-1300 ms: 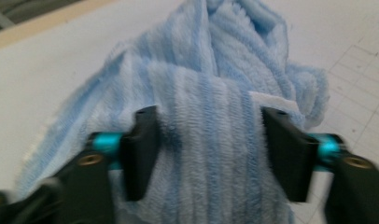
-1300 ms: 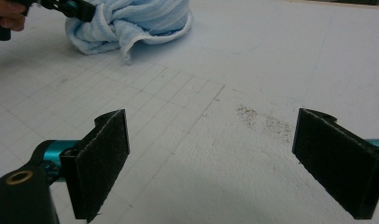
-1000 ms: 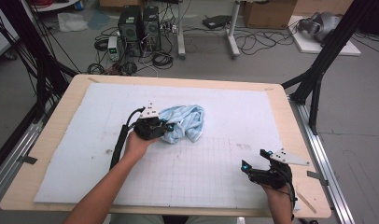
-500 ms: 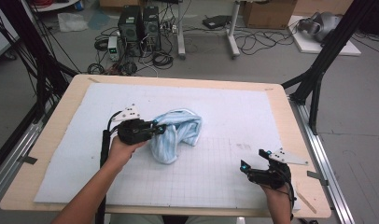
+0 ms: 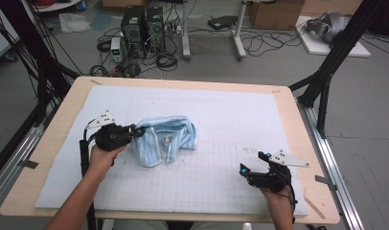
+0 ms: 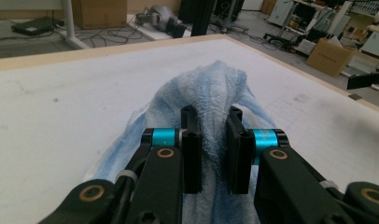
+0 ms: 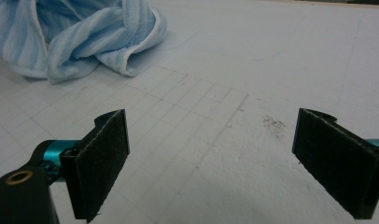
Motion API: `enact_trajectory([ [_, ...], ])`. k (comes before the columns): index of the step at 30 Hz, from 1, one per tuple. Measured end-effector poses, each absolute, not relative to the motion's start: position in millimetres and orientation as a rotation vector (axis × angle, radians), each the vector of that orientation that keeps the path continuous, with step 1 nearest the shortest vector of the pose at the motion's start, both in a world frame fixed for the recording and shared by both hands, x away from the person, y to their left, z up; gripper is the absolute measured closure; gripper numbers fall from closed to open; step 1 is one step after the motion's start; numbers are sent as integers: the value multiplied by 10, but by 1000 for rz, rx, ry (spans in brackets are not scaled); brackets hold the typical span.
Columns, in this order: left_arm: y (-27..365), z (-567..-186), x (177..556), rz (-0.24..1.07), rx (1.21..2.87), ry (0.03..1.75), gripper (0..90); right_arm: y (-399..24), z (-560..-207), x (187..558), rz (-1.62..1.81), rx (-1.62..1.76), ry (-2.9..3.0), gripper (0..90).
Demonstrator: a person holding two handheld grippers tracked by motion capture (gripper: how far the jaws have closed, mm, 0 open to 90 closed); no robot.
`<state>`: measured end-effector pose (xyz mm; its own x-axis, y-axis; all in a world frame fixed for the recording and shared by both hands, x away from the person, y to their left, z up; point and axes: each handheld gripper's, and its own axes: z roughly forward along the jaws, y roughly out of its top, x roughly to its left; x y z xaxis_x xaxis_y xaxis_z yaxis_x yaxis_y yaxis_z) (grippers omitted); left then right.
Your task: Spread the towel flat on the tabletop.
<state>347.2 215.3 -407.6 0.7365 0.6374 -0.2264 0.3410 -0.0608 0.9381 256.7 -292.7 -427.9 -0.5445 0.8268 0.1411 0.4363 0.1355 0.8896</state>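
Observation:
A light blue striped towel [image 5: 166,140] lies bunched on the white gridded mat [image 5: 221,110], left of the middle. My left gripper [image 5: 137,131] is shut on the towel's left edge; in the left gripper view a fold of towel [image 6: 215,100] is pinched between the two black jaws of that gripper [image 6: 211,156]. My right gripper [image 5: 244,170] rests near the front right of the mat, well apart from the towel. Its jaws stand wide open in the right gripper view, gripper [image 7: 229,158] with bare mat between them and the towel [image 7: 80,32] far off at the upper left.
The mat covers a wooden table [image 5: 307,143] with black frame legs [image 5: 326,72] at the right. On the floor behind lie computer cases [image 5: 142,24], cables and cardboard boxes [image 5: 274,12].
My left gripper has dragged the towel to the left across the mat, stretching the bunch out. The right gripper has stayed where it was.

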Motion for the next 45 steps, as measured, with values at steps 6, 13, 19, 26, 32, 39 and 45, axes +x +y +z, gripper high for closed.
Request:
enact_trajectory([
  [6, 2325, -4128, 3450, 295, 1657, 797, 781, -2742, -4244, 2628, 1418, 1220, 2035, 100],
  [13, 2438, -4140, 3453, 293, 1648, 802, 782, -2400, -4238, 2864, 1361, 1196, 2124, 185],
  [19, 2431, -4141, 3461, 292, 1658, 789, 781, -1978, -4254, 3189, 1364, 1123, 2221, 305],
  [26, 2455, -4152, 3472, 289, 1652, 794, 776, -1395, -4401, 3594, 1283, 1110, 2386, 413],
  [32, 2501, -4148, 3470, 302, 1650, 798, 775, -1262, -4482, 3668, 1254, 1059, 2446, 827],
  [39, 2579, -4138, 3466, 328, 1635, 812, 775, -1560, -4269, 3456, 1316, 1014, 2416, 837],
  [45, 2533, -4134, 3452, 409, 1703, 774, 773, -1935, -4136, 3148, 1270, 982, 2432, 837],
])
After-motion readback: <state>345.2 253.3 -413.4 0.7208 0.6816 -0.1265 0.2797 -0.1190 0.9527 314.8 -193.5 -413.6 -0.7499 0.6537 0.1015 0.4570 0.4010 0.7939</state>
